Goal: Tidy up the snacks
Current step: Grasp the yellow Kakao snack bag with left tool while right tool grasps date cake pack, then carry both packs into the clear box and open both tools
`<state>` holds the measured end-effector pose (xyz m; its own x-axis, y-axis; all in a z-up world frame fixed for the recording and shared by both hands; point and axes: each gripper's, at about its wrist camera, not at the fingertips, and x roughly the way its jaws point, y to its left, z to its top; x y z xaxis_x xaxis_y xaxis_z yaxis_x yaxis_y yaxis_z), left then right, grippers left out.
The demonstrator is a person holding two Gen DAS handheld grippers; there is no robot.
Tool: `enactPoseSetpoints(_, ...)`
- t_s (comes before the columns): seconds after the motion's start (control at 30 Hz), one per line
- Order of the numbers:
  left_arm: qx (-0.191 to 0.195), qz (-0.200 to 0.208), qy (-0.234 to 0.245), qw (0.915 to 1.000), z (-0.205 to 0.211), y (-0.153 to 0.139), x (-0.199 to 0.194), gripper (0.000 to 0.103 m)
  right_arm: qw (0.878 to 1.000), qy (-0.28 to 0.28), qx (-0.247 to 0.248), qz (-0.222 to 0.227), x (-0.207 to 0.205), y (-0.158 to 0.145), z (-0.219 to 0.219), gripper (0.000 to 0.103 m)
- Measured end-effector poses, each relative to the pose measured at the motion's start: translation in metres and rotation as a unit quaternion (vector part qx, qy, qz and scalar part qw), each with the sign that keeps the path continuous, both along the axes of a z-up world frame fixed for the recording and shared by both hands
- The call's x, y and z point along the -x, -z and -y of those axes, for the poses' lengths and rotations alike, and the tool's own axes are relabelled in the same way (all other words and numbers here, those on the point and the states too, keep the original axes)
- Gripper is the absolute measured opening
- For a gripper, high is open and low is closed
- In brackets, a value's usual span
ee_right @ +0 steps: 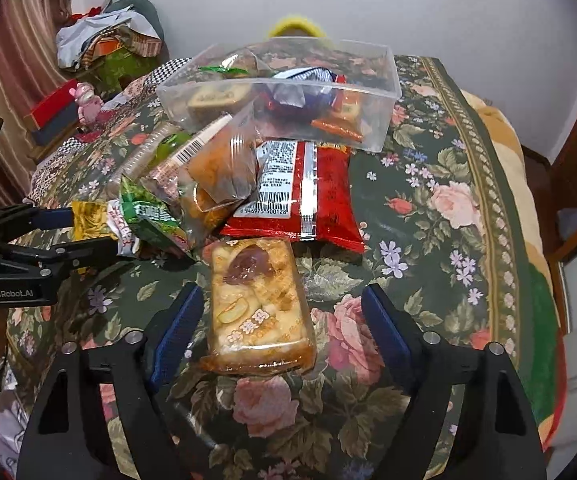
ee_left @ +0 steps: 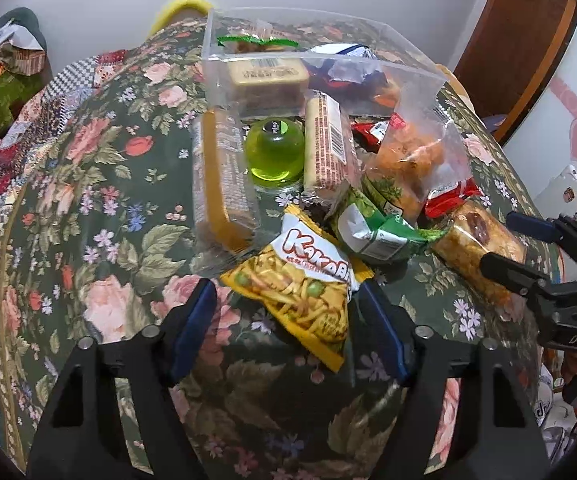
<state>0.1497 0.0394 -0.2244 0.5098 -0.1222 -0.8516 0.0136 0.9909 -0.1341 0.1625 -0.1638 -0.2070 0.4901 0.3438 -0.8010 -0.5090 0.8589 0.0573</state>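
both grippers wide open, grasping nothing: left gripper (ee_left: 286,316) straddles yellow noodle pack (ee_left: 302,286), right gripper (ee_right: 280,330) straddles clear pastry pack (ee_right: 258,304), both w/ snack pile before clear bin (ee_right: 372,92) on floral cloth (ee_right: 428,184).

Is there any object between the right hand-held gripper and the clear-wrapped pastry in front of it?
Nothing visible does. The pastry lies on the floral cloth between the open fingers of the right hand-held gripper, with bare cloth on both sides. The red packet lies beyond it.
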Motion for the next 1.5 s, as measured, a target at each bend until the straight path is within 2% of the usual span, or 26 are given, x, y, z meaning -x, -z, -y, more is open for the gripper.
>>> enactPoseSetpoints(0.13, 0.011, -0.006, 0.004, 0.9999, 0.002, 0.006, -0.006, 0.059, 1.0, -0.007, -0.003, -0.012, -0.003, 0.007, -0.003, 0.065)
enactPoseSetpoints(0.27, 0.008, 0.006, 0.011, 0.9999, 0.009, 0.006, -0.007, 0.049, 1.0, -0.016, -0.007, -0.02, -0.003, 0.011, -0.008, 0.053)
enactPoseSetpoints(0.4, -0.001, 0.012, 0.016, 0.9998, 0.014, 0.004, -0.005, 0.044, 0.999, -0.024, -0.009, -0.019, -0.001, 0.011, -0.012, 0.043)
enactPoseSetpoints(0.77, 0.001, 0.027, 0.005, 0.9996, 0.005, -0.013, 0.015, 0.041, 1.0, -0.019, -0.023, -0.003, 0.004, -0.002, -0.002, 0.042)
enactPoseSetpoints(1.07, 0.003, 0.08, -0.004, 0.9968, 0.001, -0.056, 0.028, 0.039, 0.999, -0.007, -0.04, 0.029, 0.007, -0.031, 0.005, 0.042)
enactPoseSetpoints(1.33, 0.014, 0.122, 0.004, 0.9924, 0.004, -0.091, 0.014, 0.037, 0.995, 0.008, -0.066, 0.069, -0.007, -0.063, 0.009, 0.042)
enactPoseSetpoints(1.5, 0.01, 0.14, 0.015, 0.99, 0.011, -0.104, -0.004, 0.037, 0.993, 0.014, -0.073, 0.09, -0.02, -0.077, 0.009, 0.042)
